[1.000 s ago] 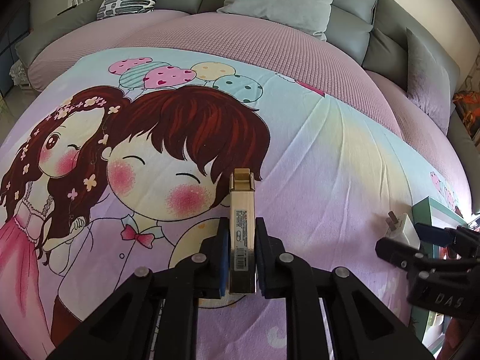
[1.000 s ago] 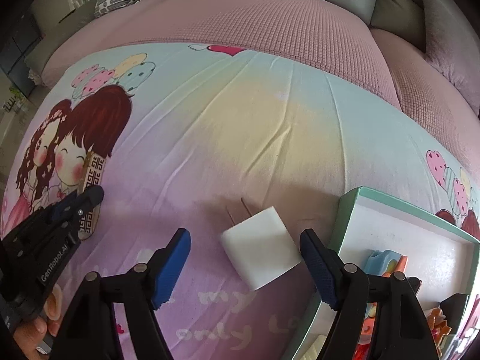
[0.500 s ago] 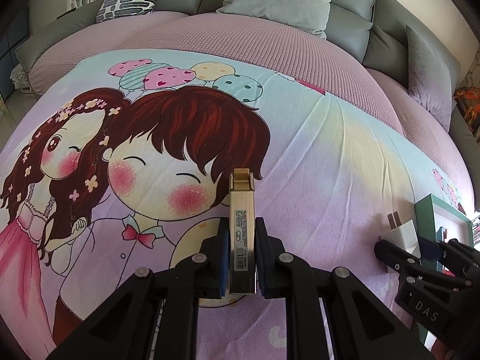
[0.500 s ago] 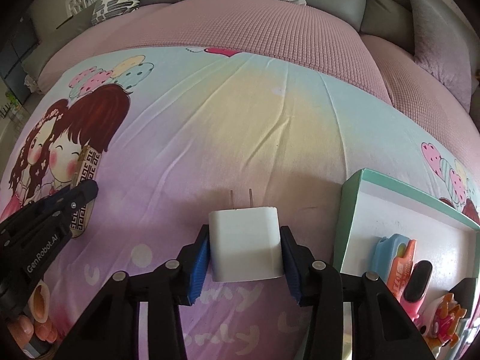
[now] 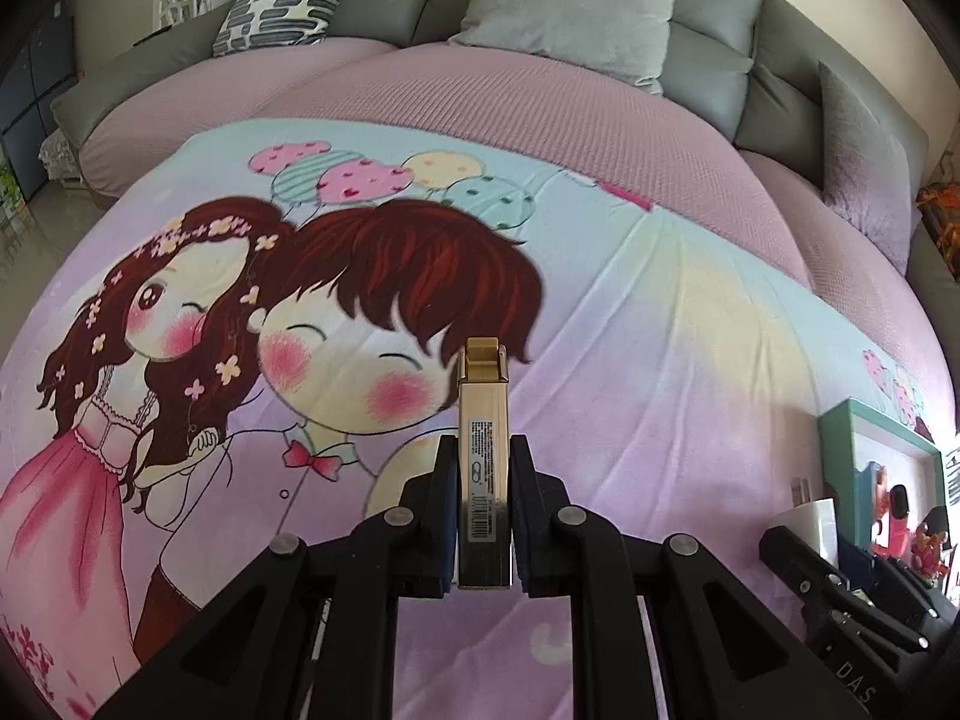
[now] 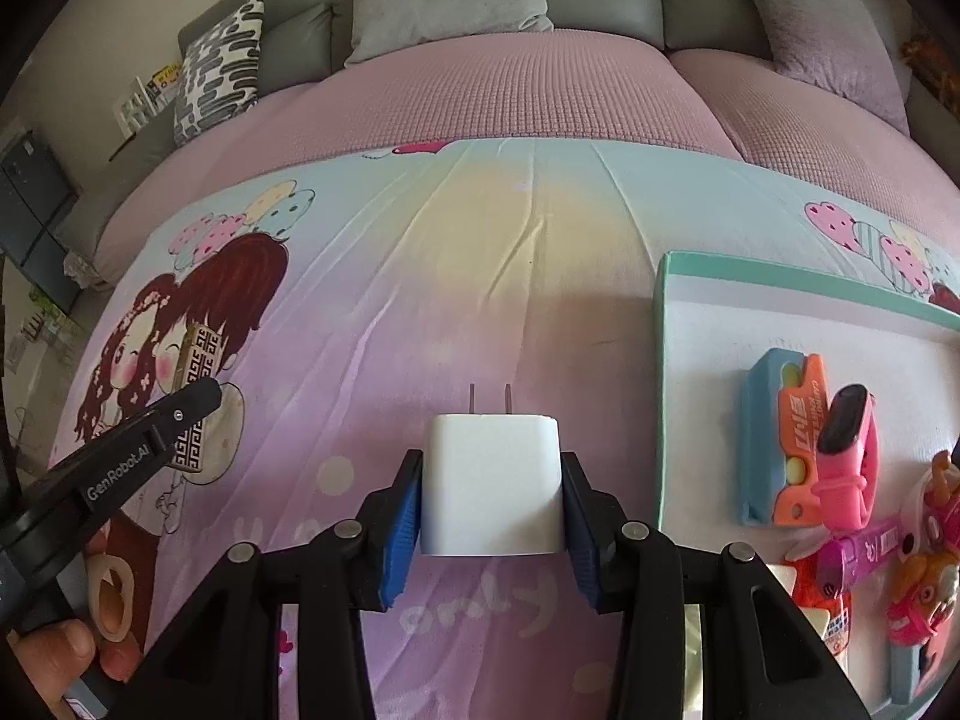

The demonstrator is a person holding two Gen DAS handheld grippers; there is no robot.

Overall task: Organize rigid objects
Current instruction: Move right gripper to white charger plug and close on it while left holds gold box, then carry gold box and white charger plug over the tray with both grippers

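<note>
My left gripper [image 5: 483, 456] is shut on a slim gold box [image 5: 483, 414] with a barcode, held edge-up above the cartoon bedsheet. In the right wrist view the same box [image 6: 198, 396] shows its patterned face at the far left. My right gripper [image 6: 491, 474] is shut on a white plug adapter [image 6: 491, 480], prongs pointing forward, lifted above the sheet. The adapter also shows in the left wrist view [image 5: 807, 519] at lower right. A green-rimmed white tray [image 6: 662, 360] lies just right of the right gripper.
The tray holds a blue and orange toy [image 6: 780, 420], a pink band [image 6: 849, 450] and several small pink toys [image 6: 918, 588]. Grey and patterned pillows [image 5: 570, 6] lie at the back of the pink bed cover. The tray's rim [image 5: 834, 444] shows at the right in the left wrist view.
My right gripper closed on the white adapter, lifted it and swung right toward the tray. My left gripper kept hold of the gold box and barely moved.
</note>
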